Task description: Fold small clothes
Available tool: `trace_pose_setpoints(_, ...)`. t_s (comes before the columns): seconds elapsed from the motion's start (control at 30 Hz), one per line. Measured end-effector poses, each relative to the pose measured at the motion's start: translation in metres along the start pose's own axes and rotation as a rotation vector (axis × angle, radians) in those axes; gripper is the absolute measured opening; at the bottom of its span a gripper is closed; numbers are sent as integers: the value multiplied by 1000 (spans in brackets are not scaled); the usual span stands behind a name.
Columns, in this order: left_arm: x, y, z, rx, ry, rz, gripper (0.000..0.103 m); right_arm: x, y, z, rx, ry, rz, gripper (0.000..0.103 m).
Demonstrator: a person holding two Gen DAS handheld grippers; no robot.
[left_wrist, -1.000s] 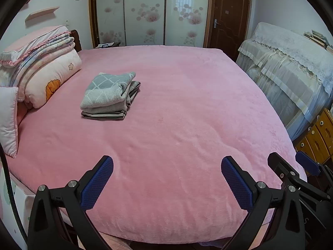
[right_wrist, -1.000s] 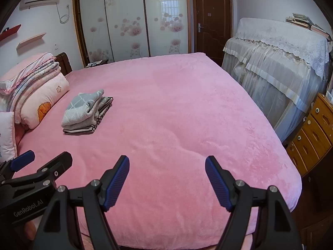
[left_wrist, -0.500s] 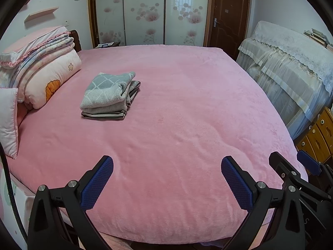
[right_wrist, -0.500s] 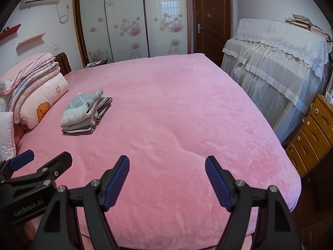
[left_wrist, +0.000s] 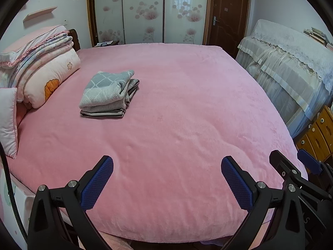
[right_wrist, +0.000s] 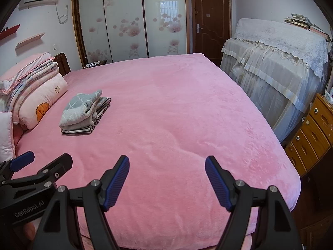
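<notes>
A stack of folded small clothes (left_wrist: 108,95), grey checked on top and striped at the bottom, lies on the pink bed (left_wrist: 187,114) towards its left side; it also shows in the right wrist view (right_wrist: 83,112). My left gripper (left_wrist: 166,166) is open and empty above the bed's near edge, far from the stack. My right gripper (right_wrist: 166,166) is open and empty beside it, also over the near edge. The right gripper shows at the right of the left wrist view (left_wrist: 295,166), the left gripper at the left of the right wrist view (right_wrist: 37,166).
Folded quilts and pillows (left_wrist: 41,73) are piled at the bed's left. A lace-covered piece of furniture (right_wrist: 281,62) and a wooden drawer chest (right_wrist: 312,137) stand to the right. A wardrobe (right_wrist: 135,20) and a door (right_wrist: 210,20) are at the back.
</notes>
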State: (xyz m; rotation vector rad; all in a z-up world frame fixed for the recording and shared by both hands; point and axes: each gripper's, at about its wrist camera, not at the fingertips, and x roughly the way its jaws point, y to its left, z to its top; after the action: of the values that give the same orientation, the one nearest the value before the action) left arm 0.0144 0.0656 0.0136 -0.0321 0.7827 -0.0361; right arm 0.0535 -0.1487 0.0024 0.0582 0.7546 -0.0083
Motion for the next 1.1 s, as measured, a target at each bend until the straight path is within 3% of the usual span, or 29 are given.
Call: trace_pose_setpoints(1.1,6,5,0,-3,36,-8,103,2,-5,-4,-1,4,-5,76)
